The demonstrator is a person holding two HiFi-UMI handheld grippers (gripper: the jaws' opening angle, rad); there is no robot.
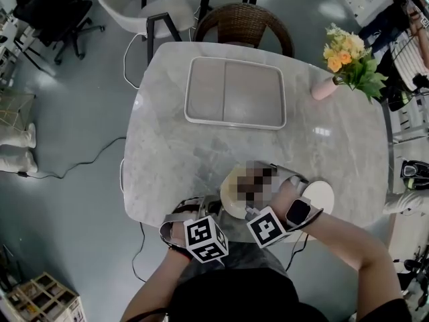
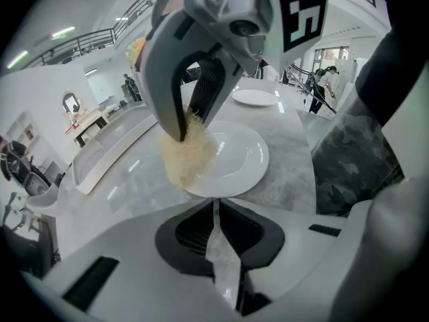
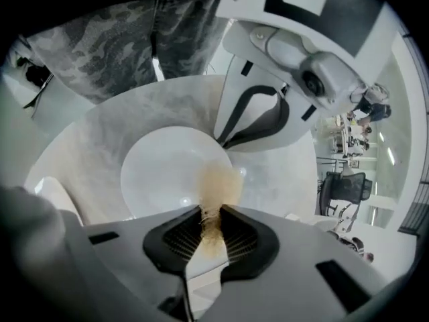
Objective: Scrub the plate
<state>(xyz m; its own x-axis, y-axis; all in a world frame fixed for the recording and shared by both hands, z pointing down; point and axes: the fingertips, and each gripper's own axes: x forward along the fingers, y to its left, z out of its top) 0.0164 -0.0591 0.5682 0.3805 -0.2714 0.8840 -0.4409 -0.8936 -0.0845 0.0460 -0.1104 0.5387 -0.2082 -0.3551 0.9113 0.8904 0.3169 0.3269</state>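
Note:
A white plate (image 1: 229, 196) lies near the marble table's front edge, partly under a mosaic patch. My left gripper (image 2: 216, 223) is shut on the plate's (image 2: 234, 156) near rim; in the right gripper view the left gripper (image 3: 224, 141) meets the plate (image 3: 161, 173) at its edge. My right gripper (image 3: 211, 213) is shut on a tan fibrous scrubber (image 3: 218, 183). The scrubber (image 2: 188, 154) presses on the plate's left side, hanging from the right gripper (image 2: 191, 123). In the head view both marker cubes sit just below the plate, the left gripper (image 1: 216, 208) at its lower left.
A second white plate (image 1: 322, 194) sits just right of my hands. A large white tray (image 1: 234, 92) lies at the table's back, and a pink vase of flowers (image 1: 348, 62) stands at the back right. A wicker chair (image 1: 244, 25) stands behind the table.

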